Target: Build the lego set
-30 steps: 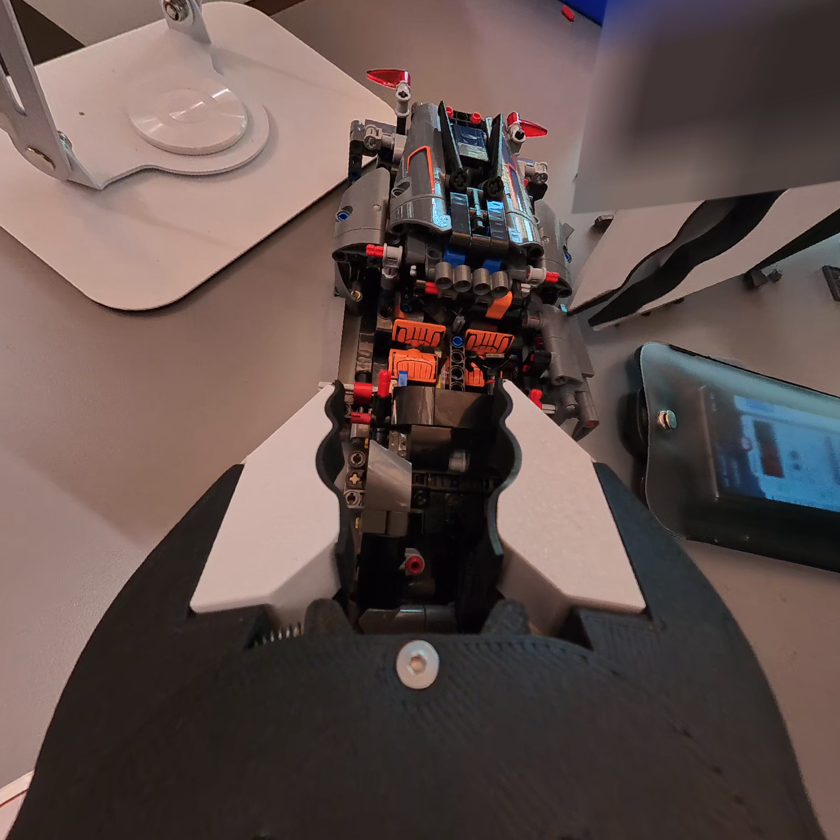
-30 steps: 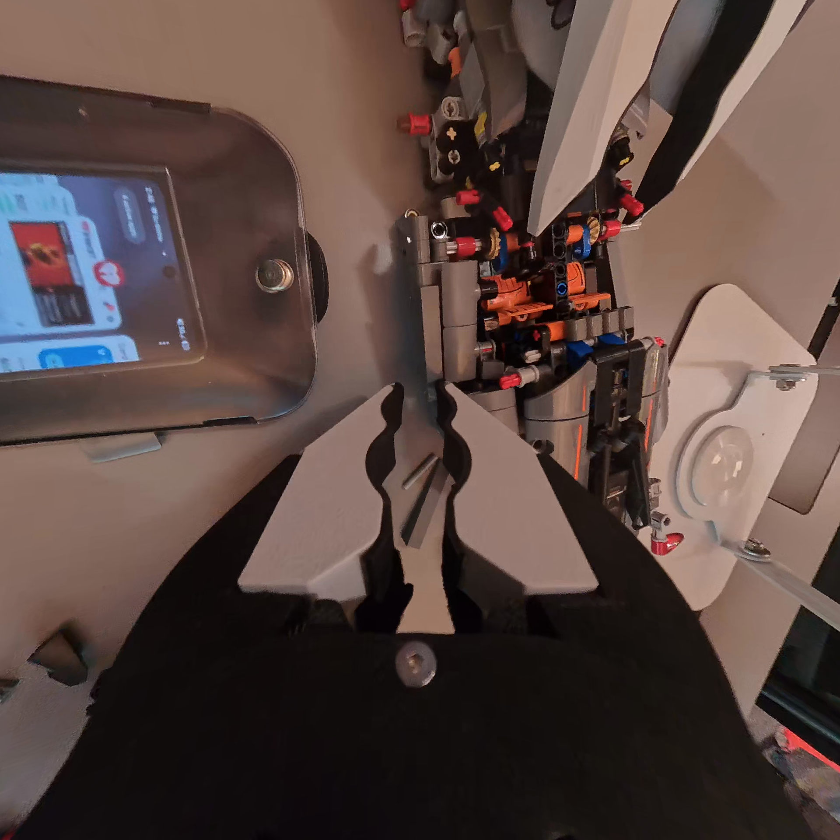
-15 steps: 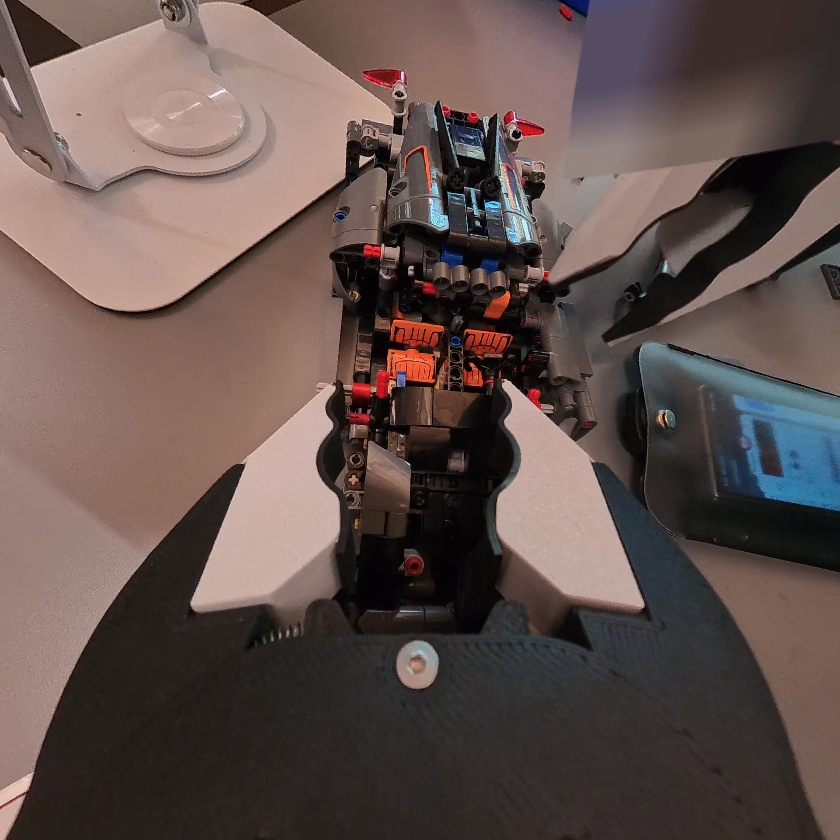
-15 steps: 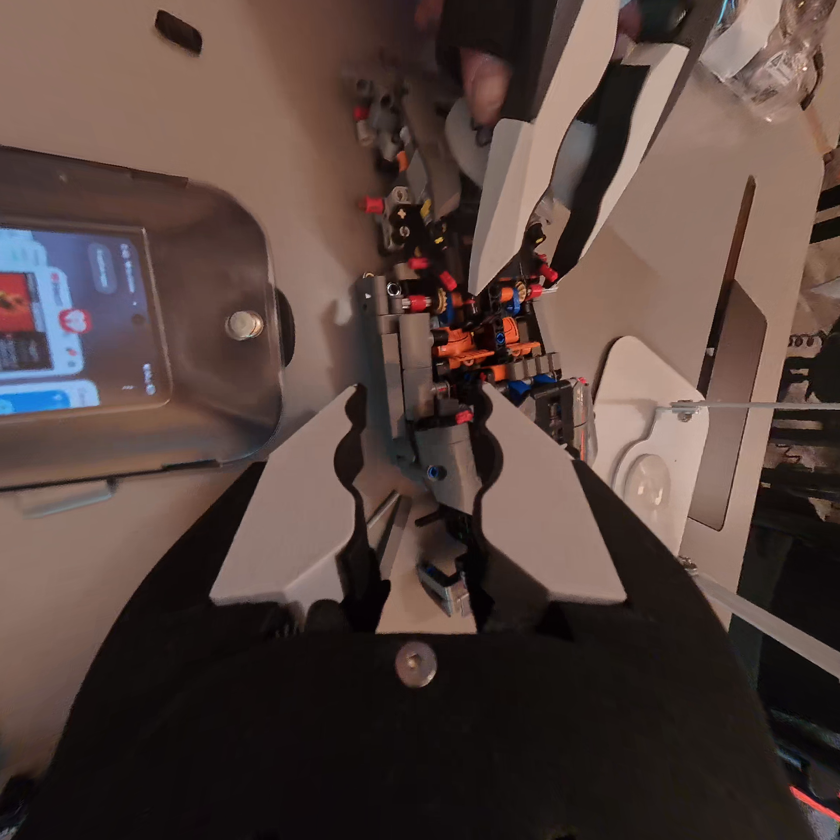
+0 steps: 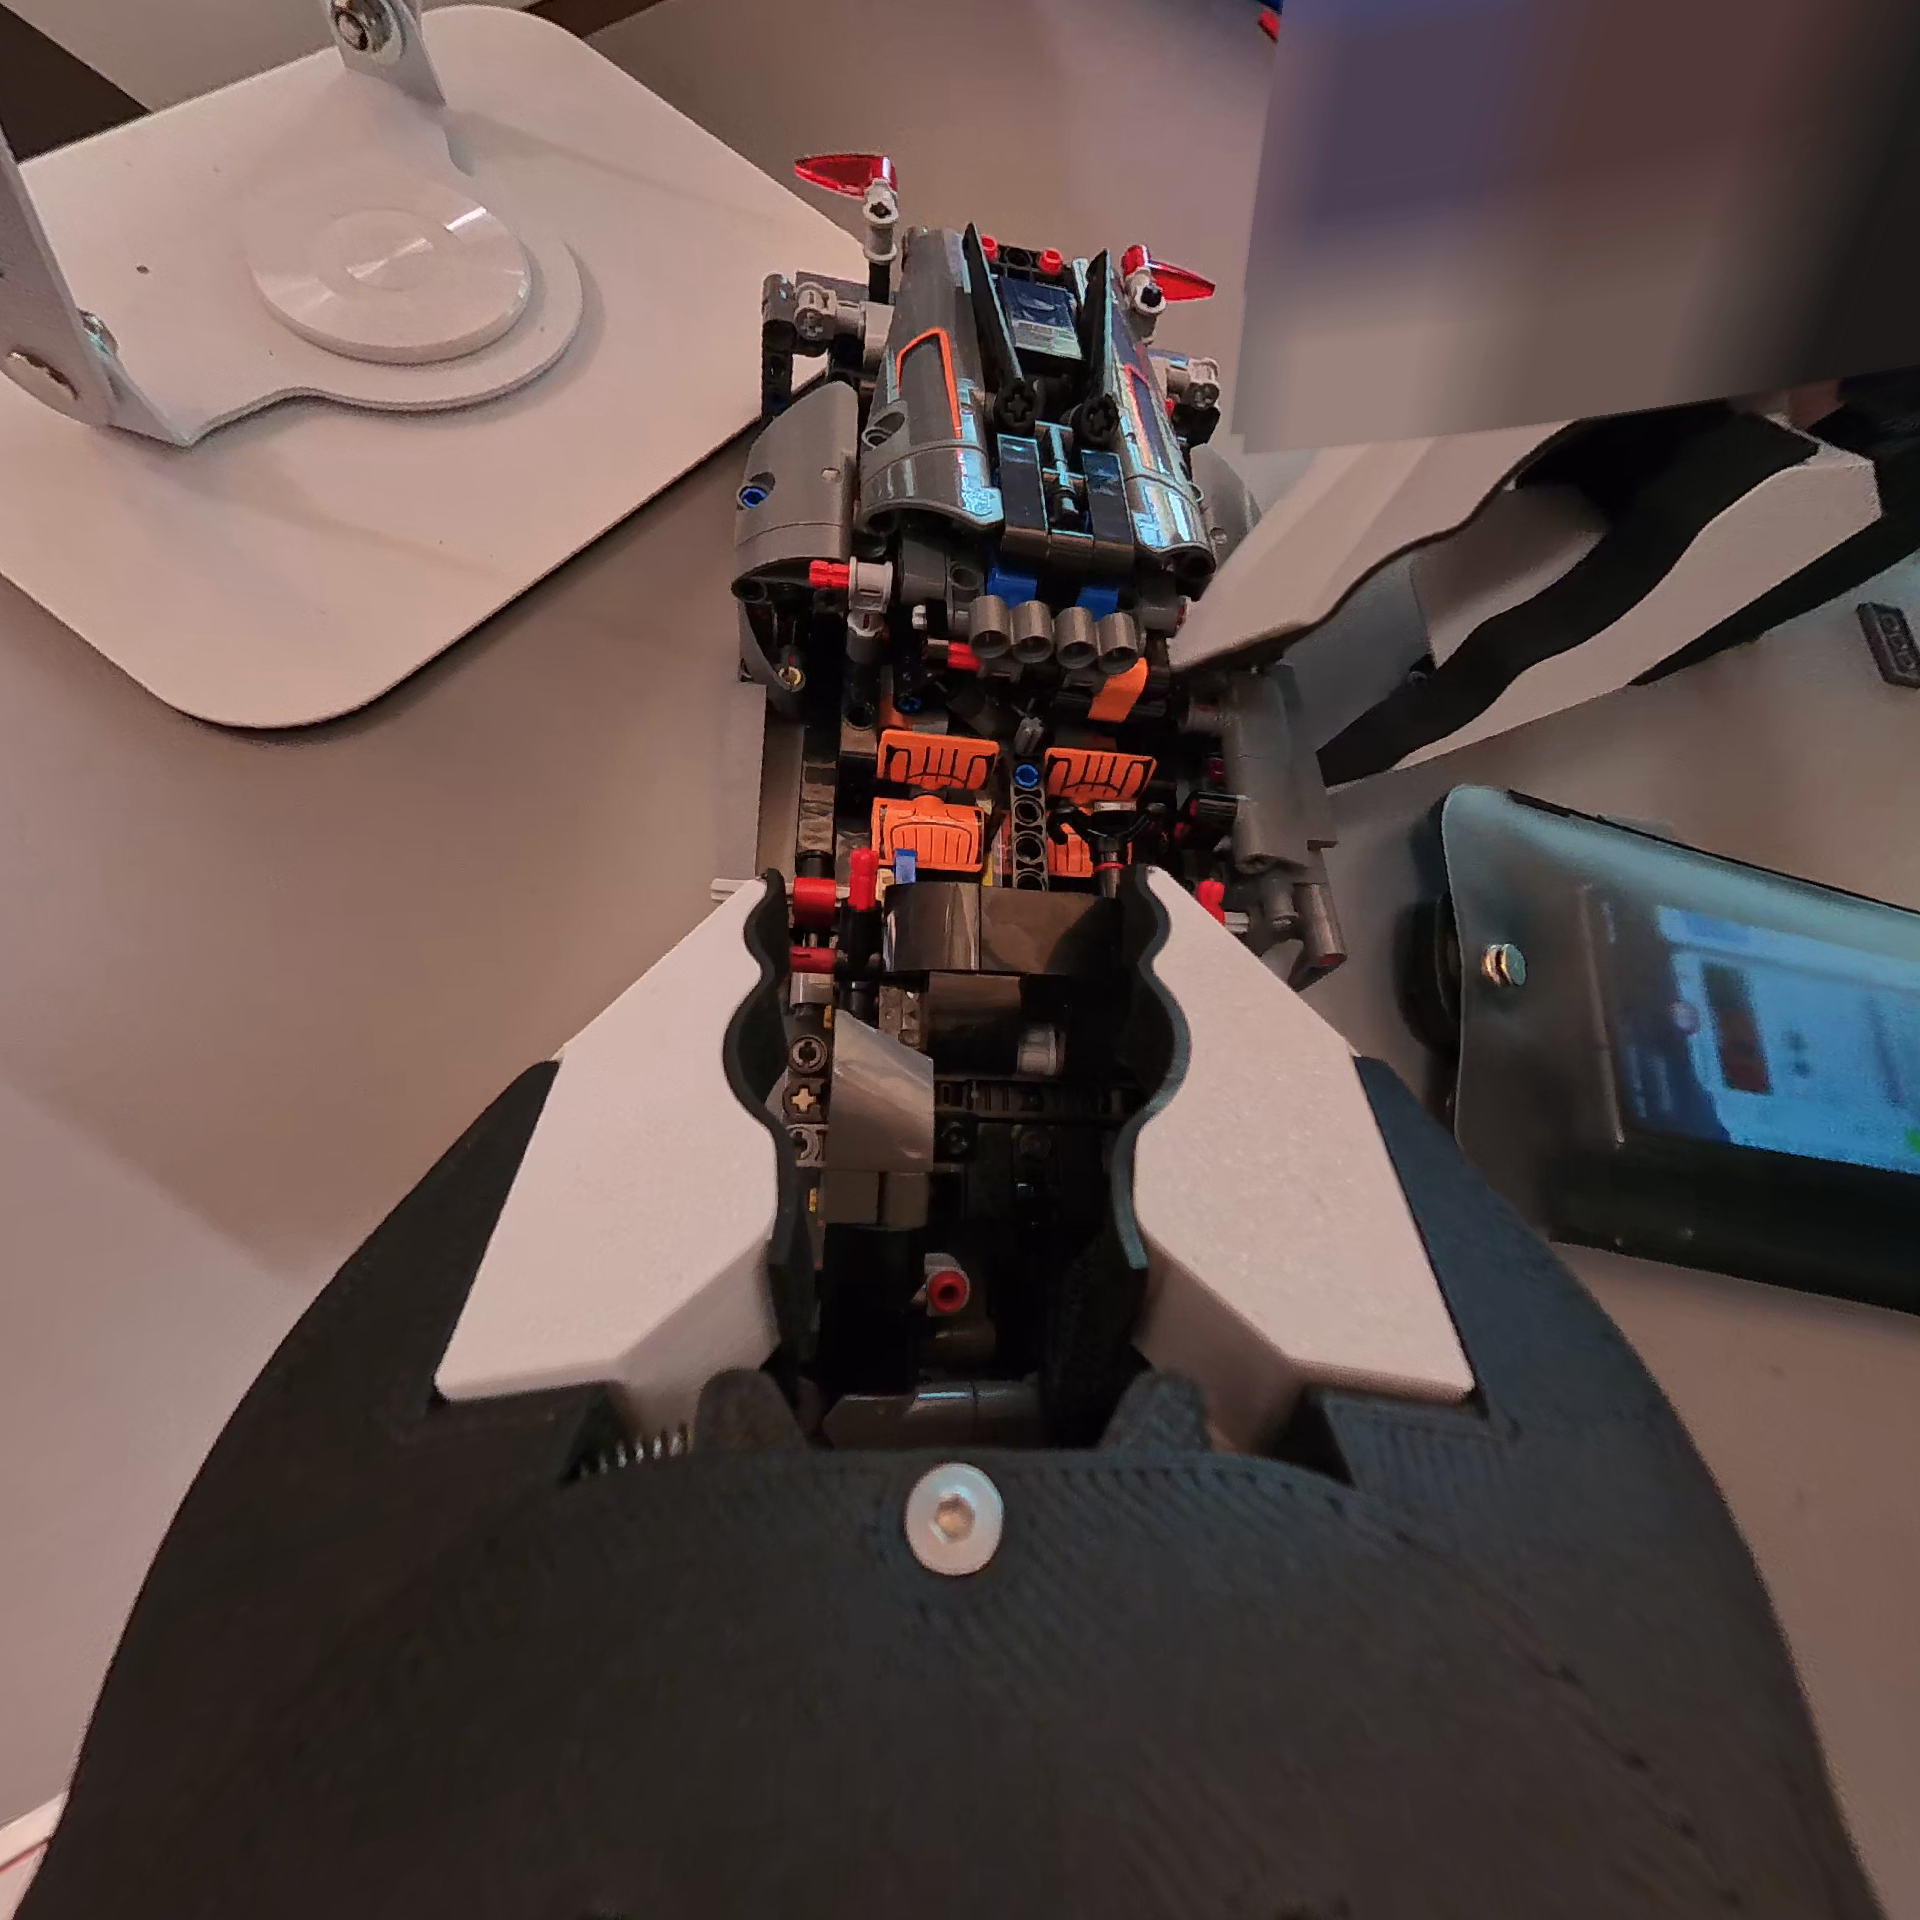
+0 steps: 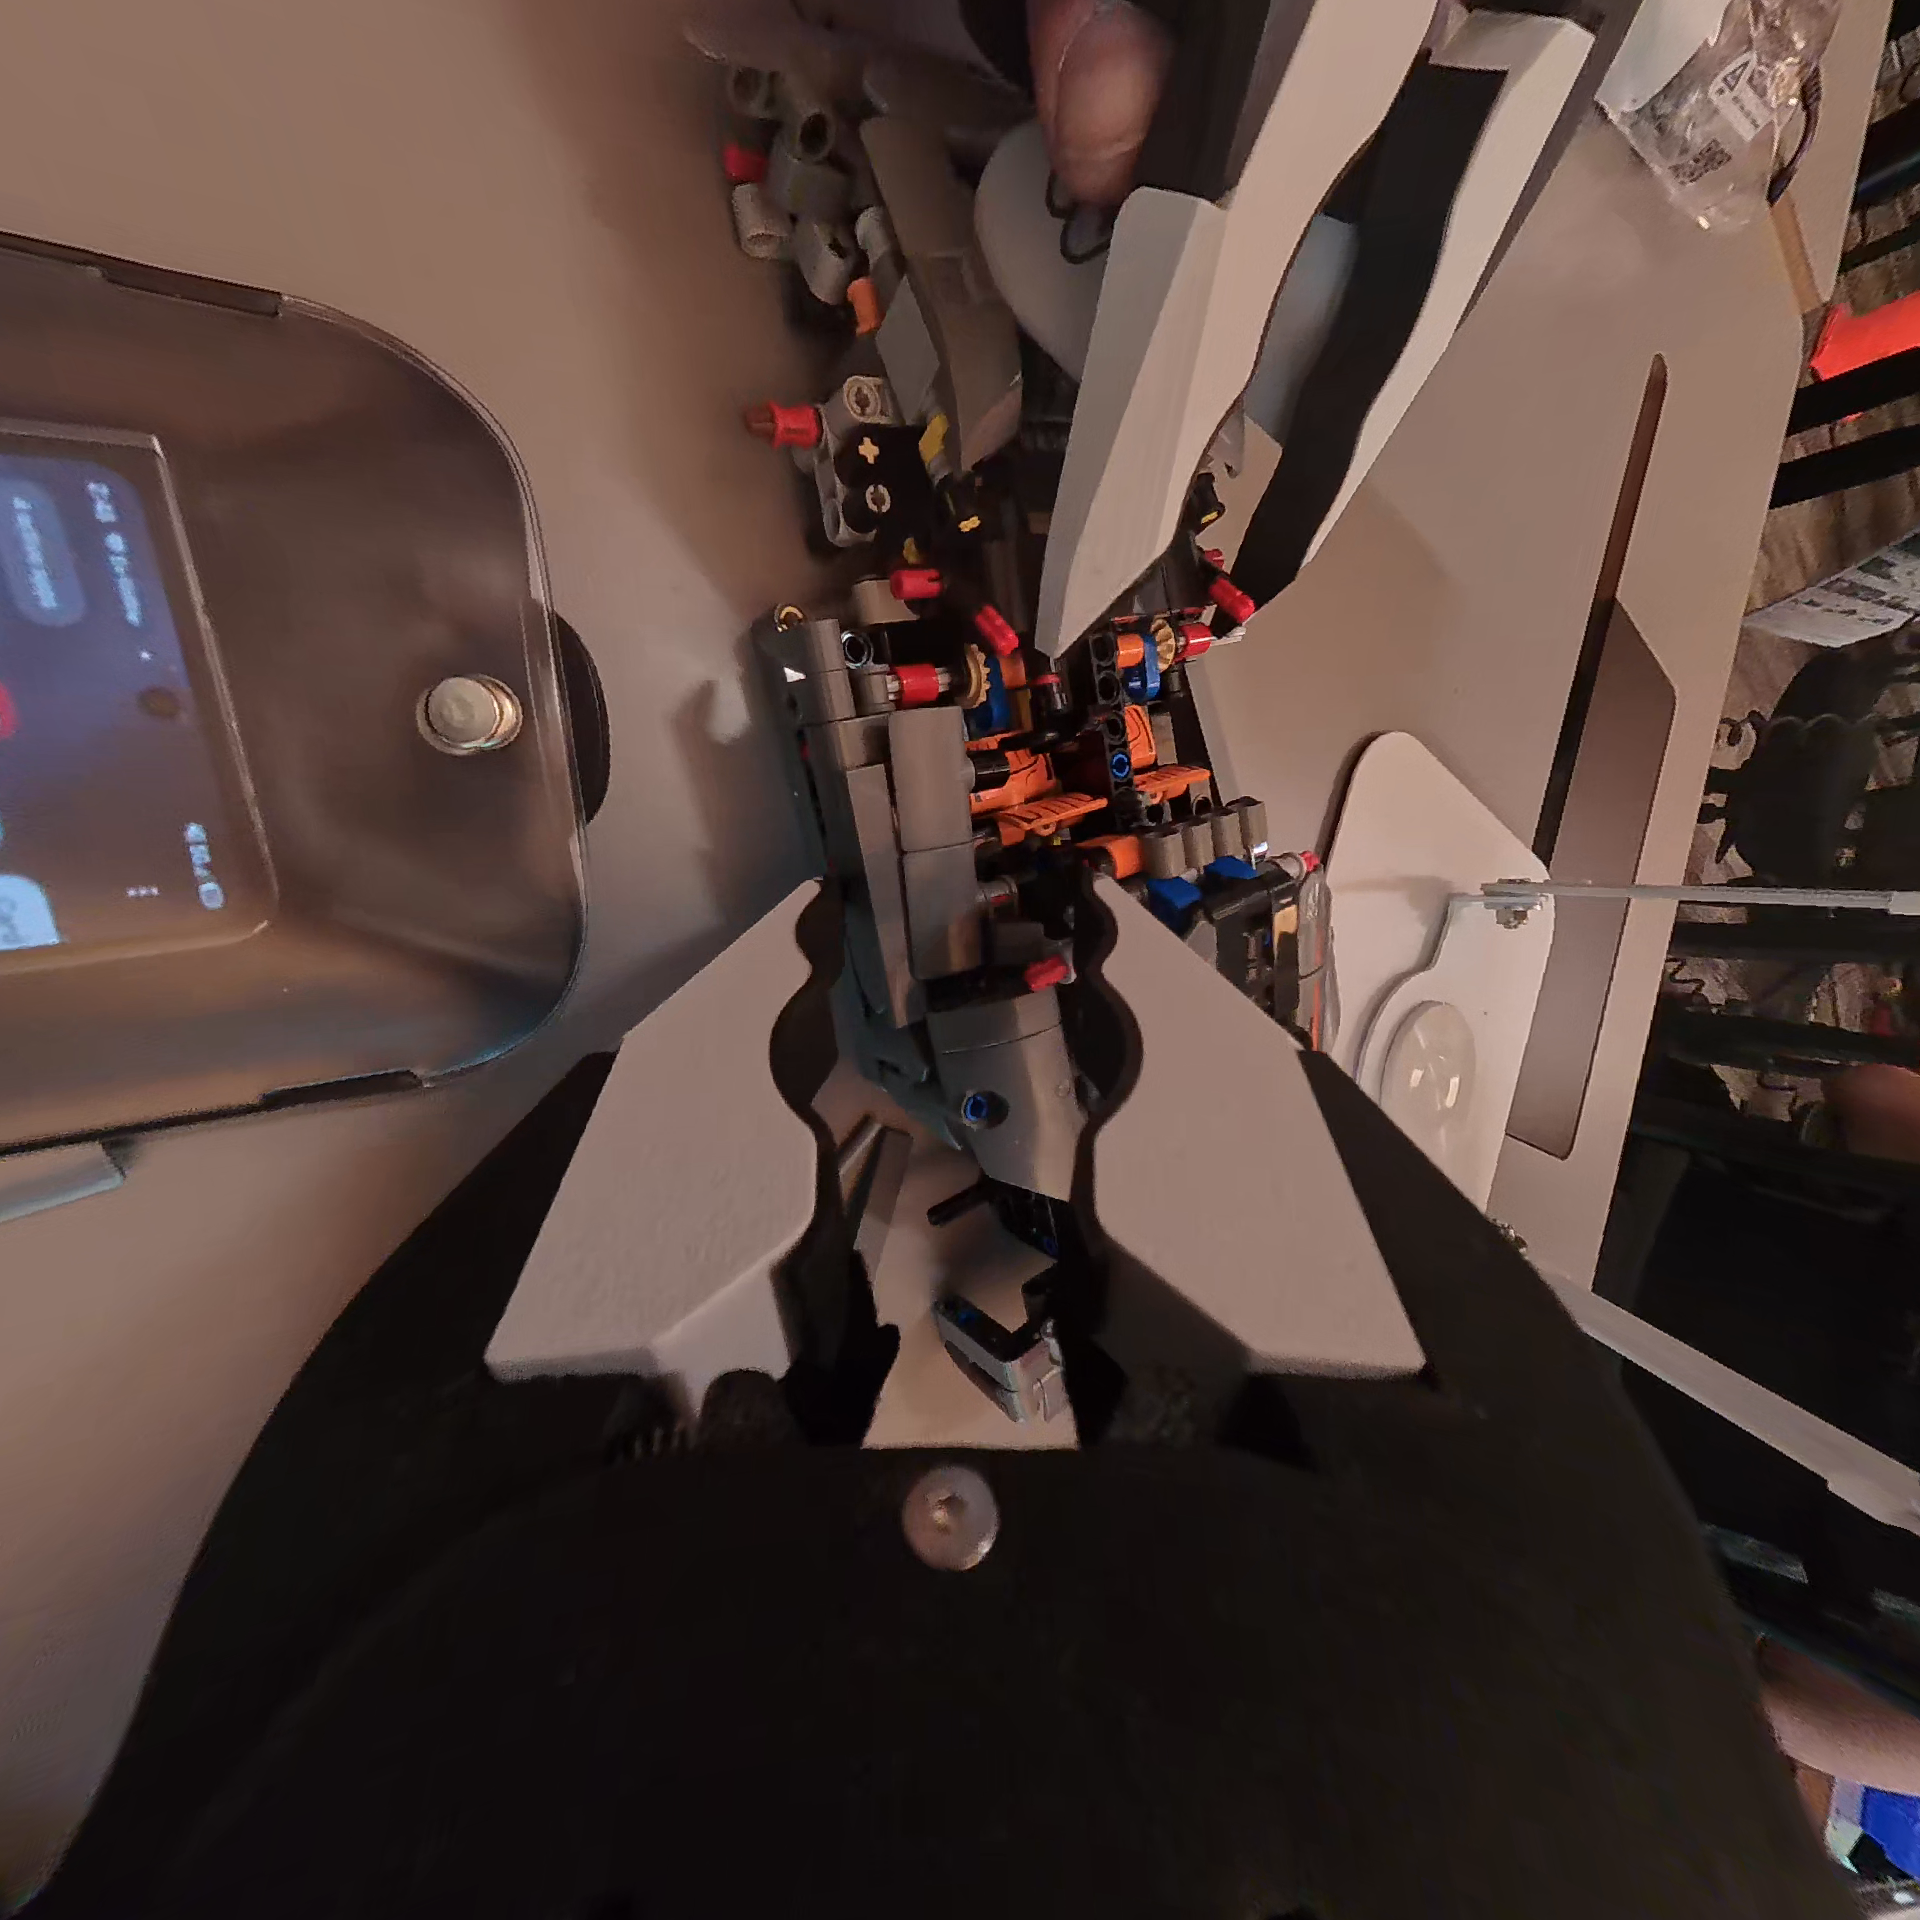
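The lego car (image 5: 1039, 468), dark grey with orange seats and red tail pieces, lies lengthwise on the table. My left gripper (image 5: 956, 883) is shut on its near end, one finger on each side. My right gripper (image 5: 1252, 717) comes in from the right. In the right wrist view the right gripper (image 6: 956, 888) is open, its fingers on either side of the car's grey side panel (image 6: 997, 1049). A small grey and blue loose piece (image 6: 1003, 1351) and a thin grey rod (image 6: 862, 1153) lie on the table between its fingers. The left gripper (image 6: 1148, 623) shows beyond, on the car (image 6: 925, 790).
A phone in a clear holder (image 5: 1714, 1039) lies right of the car; it also shows in the right wrist view (image 6: 260, 707). A white stand base (image 5: 312, 364) sits left of the car. A small black piece (image 5: 1891, 644) lies at the far right.
My right gripper has opened and moved in toward the car; its fingers now straddle the grey side panel. My left gripper has kept hold of the car without moving.
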The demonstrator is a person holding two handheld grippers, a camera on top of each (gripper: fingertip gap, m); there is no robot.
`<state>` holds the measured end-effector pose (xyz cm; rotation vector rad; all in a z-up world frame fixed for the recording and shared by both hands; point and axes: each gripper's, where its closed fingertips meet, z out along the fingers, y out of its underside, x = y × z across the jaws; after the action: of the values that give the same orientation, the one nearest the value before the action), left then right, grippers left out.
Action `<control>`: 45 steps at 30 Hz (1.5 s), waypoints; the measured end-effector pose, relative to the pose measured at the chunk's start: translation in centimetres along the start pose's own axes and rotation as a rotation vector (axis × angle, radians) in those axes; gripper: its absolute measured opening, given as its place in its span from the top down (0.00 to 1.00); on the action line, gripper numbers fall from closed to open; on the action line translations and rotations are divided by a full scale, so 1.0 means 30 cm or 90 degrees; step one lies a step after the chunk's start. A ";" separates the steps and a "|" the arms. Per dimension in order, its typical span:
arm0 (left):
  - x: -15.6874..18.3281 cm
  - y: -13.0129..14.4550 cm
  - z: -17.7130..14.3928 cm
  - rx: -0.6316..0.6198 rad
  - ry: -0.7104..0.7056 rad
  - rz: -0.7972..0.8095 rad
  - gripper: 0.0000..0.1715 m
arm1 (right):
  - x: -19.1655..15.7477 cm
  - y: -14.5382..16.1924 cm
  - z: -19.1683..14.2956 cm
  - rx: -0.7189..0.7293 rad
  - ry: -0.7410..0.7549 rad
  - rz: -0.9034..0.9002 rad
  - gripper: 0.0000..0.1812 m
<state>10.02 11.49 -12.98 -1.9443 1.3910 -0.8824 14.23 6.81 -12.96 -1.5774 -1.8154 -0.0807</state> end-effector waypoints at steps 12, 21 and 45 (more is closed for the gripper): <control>0.010 -0.003 0.007 -0.001 0.006 0.005 0.64 | 0.025 -0.030 -0.043 0.013 0.042 -0.037 0.74; 0.011 -0.003 0.007 -0.001 0.007 0.007 0.64 | -0.002 0.037 -0.023 -0.018 -0.004 -0.047 0.73; 0.046 -0.011 0.027 -0.004 0.028 0.015 0.62 | -0.011 0.039 -0.069 0.036 -0.045 0.002 0.78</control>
<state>11.15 10.32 -12.97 -1.9196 1.4407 -0.9152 16.25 5.83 -12.06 -1.5601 -1.8529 0.0279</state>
